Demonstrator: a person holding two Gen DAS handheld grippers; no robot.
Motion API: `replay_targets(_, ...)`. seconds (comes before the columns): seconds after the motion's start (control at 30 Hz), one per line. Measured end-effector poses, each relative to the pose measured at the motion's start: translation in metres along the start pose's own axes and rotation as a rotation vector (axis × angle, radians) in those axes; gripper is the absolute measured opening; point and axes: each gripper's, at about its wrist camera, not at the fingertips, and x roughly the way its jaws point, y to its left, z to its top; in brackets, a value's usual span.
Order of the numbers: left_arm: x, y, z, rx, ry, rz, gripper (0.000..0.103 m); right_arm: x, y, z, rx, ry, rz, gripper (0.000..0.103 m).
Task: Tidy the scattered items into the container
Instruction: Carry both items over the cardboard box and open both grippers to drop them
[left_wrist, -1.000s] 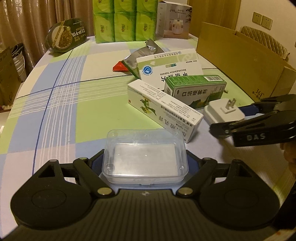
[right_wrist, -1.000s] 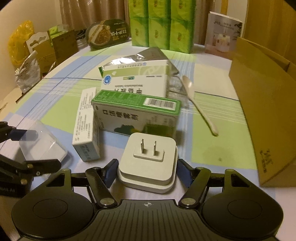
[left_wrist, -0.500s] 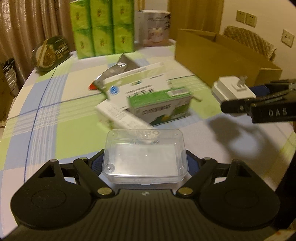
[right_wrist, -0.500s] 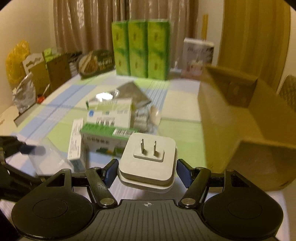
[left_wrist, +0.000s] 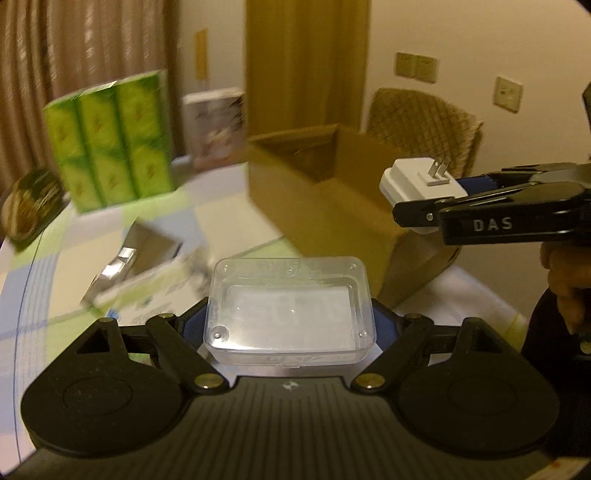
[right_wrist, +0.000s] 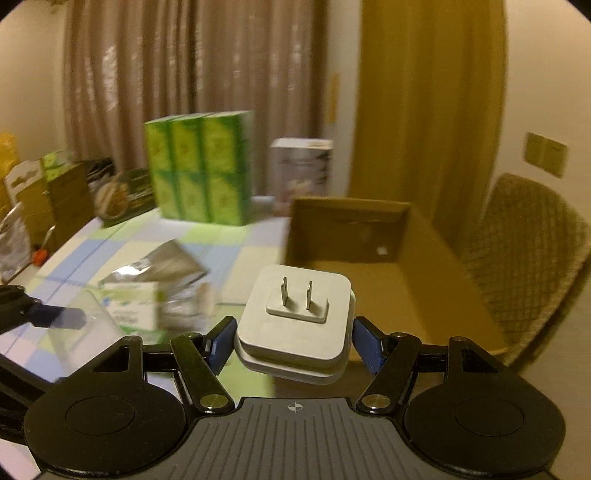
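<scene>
Left gripper (left_wrist: 291, 325): held level, clear of the table, jaws closed on the two short sides of a clear plastic box (left_wrist: 290, 314). Blue pads press the box on both sides.

Right gripper (right_wrist: 293, 334): also raised, jaws clamped on a white plug adapter (right_wrist: 295, 323), prongs pointing up. From the left wrist view it reaches in from the right, with a hand (left_wrist: 567, 273) gripping its handle behind.

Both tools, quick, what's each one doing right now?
Left tool: closed on the clear plastic box.
Right tool: closed on the white plug adapter, up off the table.
</scene>
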Motion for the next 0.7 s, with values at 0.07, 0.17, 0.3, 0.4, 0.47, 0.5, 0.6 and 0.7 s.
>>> replay_targets(0.07,0.008,-0.009,0.014,0.019,-0.016,-0.017,0.083,0.000,-0.018,0.006,0.020,-0.001,-0.018,0.065)
replay_targets(0.17,0.022,-0.022,0.034,0.050,-0.036,-0.038,0.083,0.001,-0.041,0.013,0.029,-0.004,-0.043,0.065)
replay_targets(0.3,0.040,-0.037,0.054,0.076,-0.048,-0.066,0.083,0.008,-0.066,0.017,0.048,0.002,-0.064,0.065)
replay_targets(0.4,0.055,-0.046,0.065,0.088,-0.047,-0.083,0.083,0.013,-0.082,0.016,0.068,0.009,-0.072,0.066)
replay_targets(0.47,0.065,-0.050,0.072,0.096,-0.046,-0.091,0.083,0.016,-0.091,0.016,0.077,0.012,-0.076,0.066)
replay_targets(0.5,0.070,-0.052,0.075,0.100,-0.044,-0.095,0.083,0.018,-0.096,0.015,0.081,0.015,-0.078,0.066)
replay_targets(0.6,0.082,-0.059,0.082,0.111,-0.042,-0.105,0.083,0.021,-0.106,0.013,0.089,0.022,-0.077,0.066)
replay_targets(0.7,0.092,-0.064,0.086,0.125,-0.040,-0.113,0.083,0.027,-0.112,0.013,0.096,0.025,-0.072,0.066)
